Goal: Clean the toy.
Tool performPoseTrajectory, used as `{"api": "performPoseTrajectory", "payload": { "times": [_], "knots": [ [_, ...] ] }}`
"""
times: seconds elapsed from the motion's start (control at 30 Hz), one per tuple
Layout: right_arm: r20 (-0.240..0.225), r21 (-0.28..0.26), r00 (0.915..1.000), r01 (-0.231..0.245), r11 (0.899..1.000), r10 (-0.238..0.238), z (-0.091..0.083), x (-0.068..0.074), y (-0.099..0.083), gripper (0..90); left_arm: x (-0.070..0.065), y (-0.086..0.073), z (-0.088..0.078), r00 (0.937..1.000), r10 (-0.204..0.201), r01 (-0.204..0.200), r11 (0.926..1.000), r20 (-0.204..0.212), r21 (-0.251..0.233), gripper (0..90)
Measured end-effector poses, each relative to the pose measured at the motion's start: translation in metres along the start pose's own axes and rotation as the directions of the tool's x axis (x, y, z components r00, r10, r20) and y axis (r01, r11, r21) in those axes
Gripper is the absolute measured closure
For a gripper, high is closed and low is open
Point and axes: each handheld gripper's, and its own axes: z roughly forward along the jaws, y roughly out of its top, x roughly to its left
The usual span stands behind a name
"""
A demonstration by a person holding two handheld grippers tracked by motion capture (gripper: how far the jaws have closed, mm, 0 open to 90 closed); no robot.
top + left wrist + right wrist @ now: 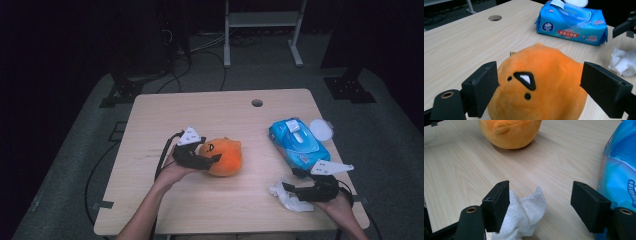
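Orange plush toy (pixel 541 85) sat mid-table (pixel 165 115), round and soft, with black-and-white triangular mark and small black dots on front. Left gripper (pixel 540 90) released, jaws spread either side of toy, left pad at its fur, right pad just clear. Right gripper (pixel 540 206) released over crumpled white tissue (pixel 524 216) beside blue wipes pack (pixel 298 141).

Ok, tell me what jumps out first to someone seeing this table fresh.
The orange plush toy near the middle of the wooden table grabs the eye first, with the left gripper open around it, its jaws standing at either side. Next comes the bright blue pack of wipes toward the right edge, its lid flipped up. In front of it lies a crumpled white tissue, between the open jaws of the right gripper.
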Motion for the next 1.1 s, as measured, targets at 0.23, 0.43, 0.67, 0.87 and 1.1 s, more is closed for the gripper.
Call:
{"api": "performPoseTrajectory", "payload": {
  "times": [0.23, 0.43, 0.67, 0.87, 1.1],
  "knots": [
    [0.006, 0.000, 1.0000, -0.002, 1.000, 0.002, 0.000, 0.000, -0.001, 29.8, 0.000, -0.009, -0.010, 0.9999, -0.009, 0.009, 1.0000, -0.008, -0.001, 12.8],
    [0.008, 0.004, 1.0000, -0.002, 1.000, 0.002, 0.000, 0.000, -0.001, 29.3, -0.001, -0.016, -0.015, 0.9998, -0.017, 0.017, 0.9998, -0.009, 0.000, 11.8],
    [0.011, 0.009, 0.9999, -0.001, 1.000, 0.001, 0.000, 0.000, -0.001, 28.8, 0.000, -0.024, -0.022, 0.9995, -0.026, 0.026, 0.9997, -0.018, 0.002, 11.0],
    [0.010, 0.010, 1.0000, 0.000, 1.000, 0.000, 0.000, 0.000, -0.002, 28.6, -0.001, -0.031, -0.026, 0.9993, -0.031, 0.031, 0.9995, -0.020, 0.001, 10.6],
    [0.006, 0.003, 1.0000, -0.002, 1.000, 0.002, -0.001, 0.001, -0.002, 28.2, -0.002, -0.037, -0.029, 0.9991, -0.036, 0.036, 0.9993, -0.020, 0.006, 9.8]
  ]
}}
